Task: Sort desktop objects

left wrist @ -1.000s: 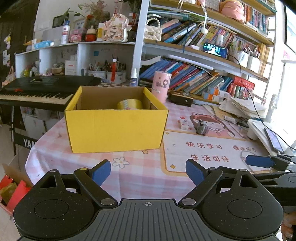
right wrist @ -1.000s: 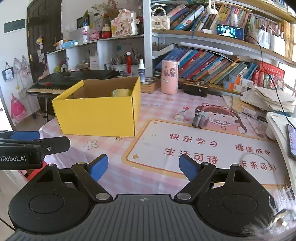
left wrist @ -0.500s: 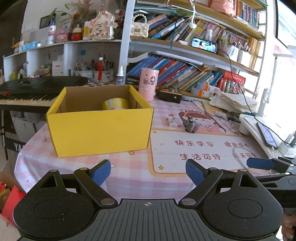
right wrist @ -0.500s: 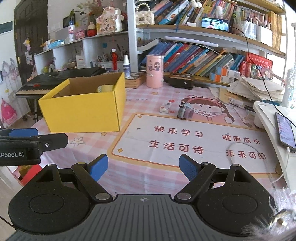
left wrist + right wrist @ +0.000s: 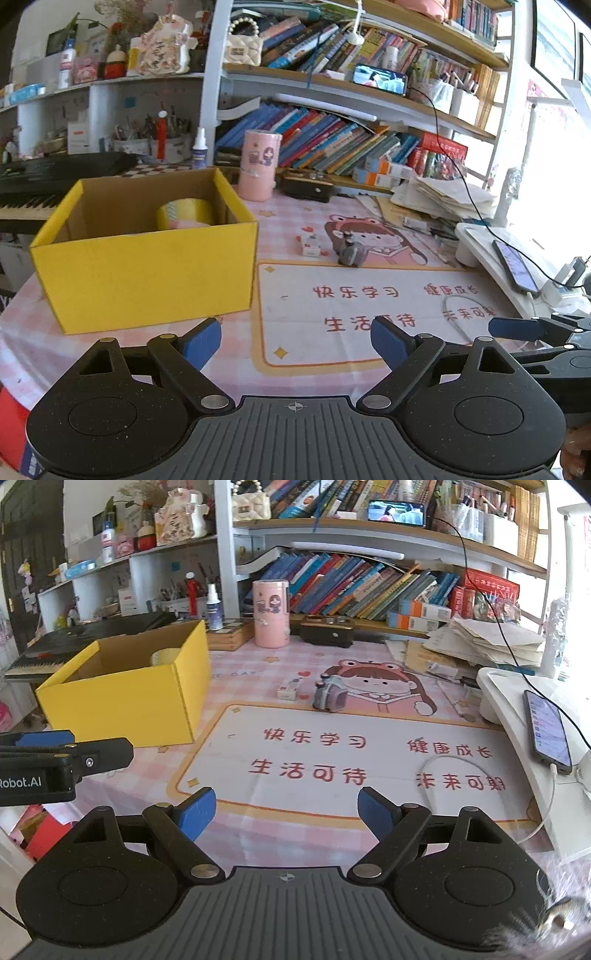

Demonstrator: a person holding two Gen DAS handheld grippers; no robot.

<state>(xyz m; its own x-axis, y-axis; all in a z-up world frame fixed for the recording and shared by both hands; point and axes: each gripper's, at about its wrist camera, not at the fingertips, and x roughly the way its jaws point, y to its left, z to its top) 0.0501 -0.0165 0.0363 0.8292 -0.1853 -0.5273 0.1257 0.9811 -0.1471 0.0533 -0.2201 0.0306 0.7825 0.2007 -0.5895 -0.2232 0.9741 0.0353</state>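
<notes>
An open yellow cardboard box (image 5: pixel 147 273) stands at the table's left and shows in the right wrist view (image 5: pixel 122 698) too. A roll of yellow tape (image 5: pixel 186 213) lies inside it. A small grey toy figure (image 5: pixel 328 696) and a small white box (image 5: pixel 290 687) sit on the printed desk mat (image 5: pixel 332 760), past the box. My left gripper (image 5: pixel 295 341) is open and empty above the near table edge. My right gripper (image 5: pixel 286 812) is open and empty over the mat's front edge, to the right of the left one.
A pink cylinder tin (image 5: pixel 270 613) and a black case (image 5: pixel 327 630) stand at the back. A white stand (image 5: pixel 524 731) with a phone (image 5: pixel 546 727) and a white cable (image 5: pixel 458 760) lie at the right. Paper stacks (image 5: pixel 487 638), bookshelves and a keyboard piano (image 5: pixel 55 173) surround the table.
Both grippers have moved forward and to the right over the table. The box has slid left in view and the mat has come closer. Both stay open and empty.
</notes>
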